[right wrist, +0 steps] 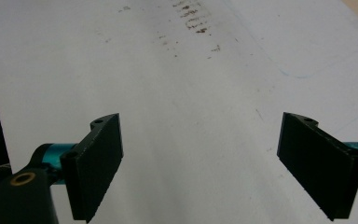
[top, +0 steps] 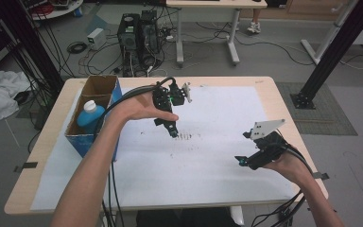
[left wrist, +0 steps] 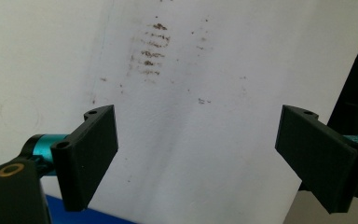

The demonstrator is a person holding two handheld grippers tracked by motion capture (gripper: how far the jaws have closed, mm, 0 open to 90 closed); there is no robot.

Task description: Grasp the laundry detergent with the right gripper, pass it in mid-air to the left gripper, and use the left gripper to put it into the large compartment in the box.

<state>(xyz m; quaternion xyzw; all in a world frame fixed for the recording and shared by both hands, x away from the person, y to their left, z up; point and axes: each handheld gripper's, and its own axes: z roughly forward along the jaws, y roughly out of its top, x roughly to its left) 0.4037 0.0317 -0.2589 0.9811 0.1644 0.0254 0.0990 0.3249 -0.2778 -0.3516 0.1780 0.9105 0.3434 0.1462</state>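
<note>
Blue plastic bottle (top: 90, 116) with a white cap stands in the cardboard box (top: 96, 89) at the table's left edge. It is probably light and slippery; grasp its neck. Left gripper (top: 172, 133) and right gripper (top: 240, 161) are wide open, empty.

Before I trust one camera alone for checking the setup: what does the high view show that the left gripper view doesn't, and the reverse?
High view alone: the blue bottle standing in the cardboard box at the table's left edge, the right gripper, both forearms and the floor clutter. Left gripper view alone: close detail of the left gripper, jaws wide apart with nothing between them. Shared: the white sheet and its row of brown smudges, close under the left gripper in the high view.
</note>
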